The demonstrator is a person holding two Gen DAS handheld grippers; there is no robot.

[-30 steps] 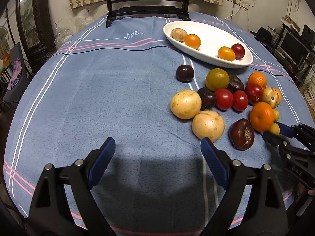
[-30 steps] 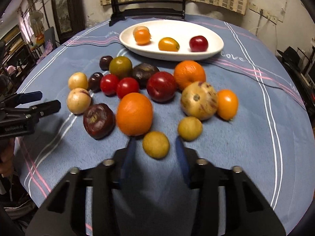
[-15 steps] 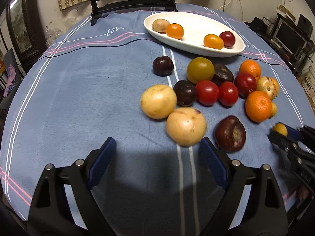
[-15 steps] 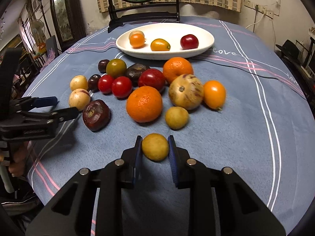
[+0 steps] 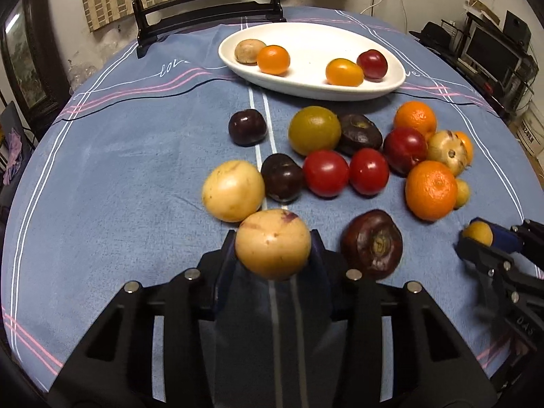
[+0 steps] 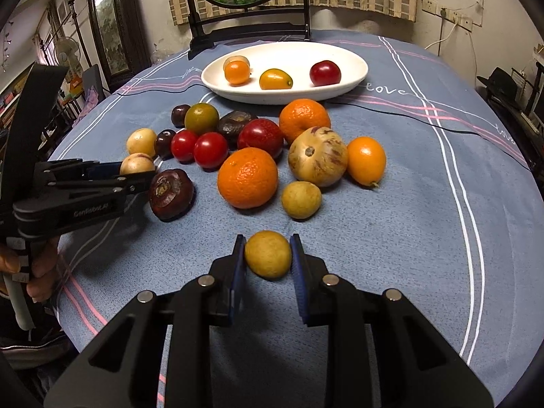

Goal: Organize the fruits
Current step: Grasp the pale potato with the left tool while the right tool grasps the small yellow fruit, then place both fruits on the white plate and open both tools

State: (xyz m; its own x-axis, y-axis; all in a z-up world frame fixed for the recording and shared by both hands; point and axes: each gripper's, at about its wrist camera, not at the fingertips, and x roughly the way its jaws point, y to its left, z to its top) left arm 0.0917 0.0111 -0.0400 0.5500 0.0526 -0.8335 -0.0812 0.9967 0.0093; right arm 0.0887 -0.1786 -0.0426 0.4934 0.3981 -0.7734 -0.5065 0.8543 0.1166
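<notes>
My left gripper [image 5: 273, 244] is shut on a pale yellow round fruit [image 5: 273, 243] with a purple fleck, near the table's front; it also shows in the right wrist view [image 6: 136, 165]. My right gripper [image 6: 267, 255] is shut on a small yellow-brown fruit [image 6: 268, 254], seen also in the left wrist view [image 5: 477, 233]. A white oval plate [image 5: 391, 85] at the back holds several fruits. A heap of loose fruit lies in front of it: oranges [image 6: 247, 177], red tomatoes [image 5: 325, 172], dark purple fruits [image 5: 372, 243].
A blue striped cloth [image 5: 119, 170] covers the round table. A dark wooden mirror stand [image 6: 244, 34] rises behind the plate. A second pale fruit [image 5: 233, 190] lies just left of the left gripper. Furniture and shelves stand around the table.
My left gripper moved forward and closed on the pale yellow fruit. My right gripper closed on the small yellow-brown fruit and drew it back from the heap.
</notes>
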